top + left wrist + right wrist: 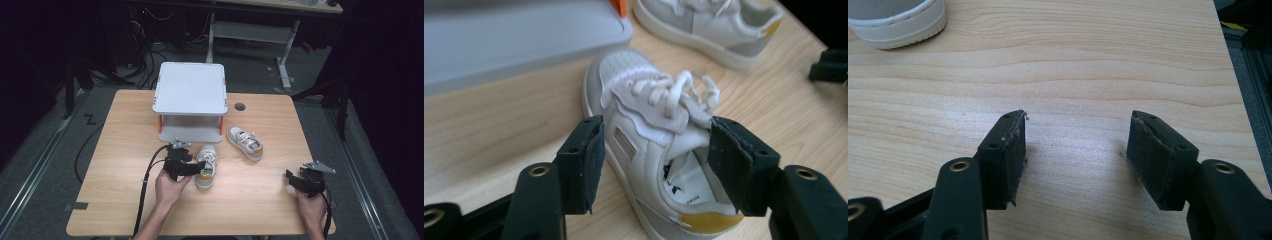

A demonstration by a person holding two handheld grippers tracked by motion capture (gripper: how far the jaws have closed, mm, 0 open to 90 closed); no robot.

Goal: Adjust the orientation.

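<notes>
Both small shoes sit on the worktop [130,200] in front of the grey two-level shelf [190,89]; neither is on it, so if the work is to put the pair on that shelf, none of it looks finished, and the whole carrying part seems left to do. The near shoe [206,166] stands on its sole just beside the shelf's front edge, toe towards the shelf, heel towards the person; the far shoe [245,142] lies to its right, near the shelf's right front corner, angled across the worktop and apart from the first.

The left gripper [192,169] is at the near shoe; in the left gripper view its jaws stand spread on either side of the shoe [659,145], around the heel end with the yellow heel patch; the right-hand pad sits close against the collar beside the insole, perhaps just touching, while the left-hand pad stands clear of the shoe's side with bare wood between them; nothing is pinched, so the shoe rests on the worktop by its own weight; I judge this a shoe not gripped at this moment.

The right gripper [292,180] rests well to the right, near the worktop's edge, well apart from both shoes; in the right gripper view its jaws are spread with bare wood between them, and a shoe's sole [895,22] shows far off at the top left.
</notes>
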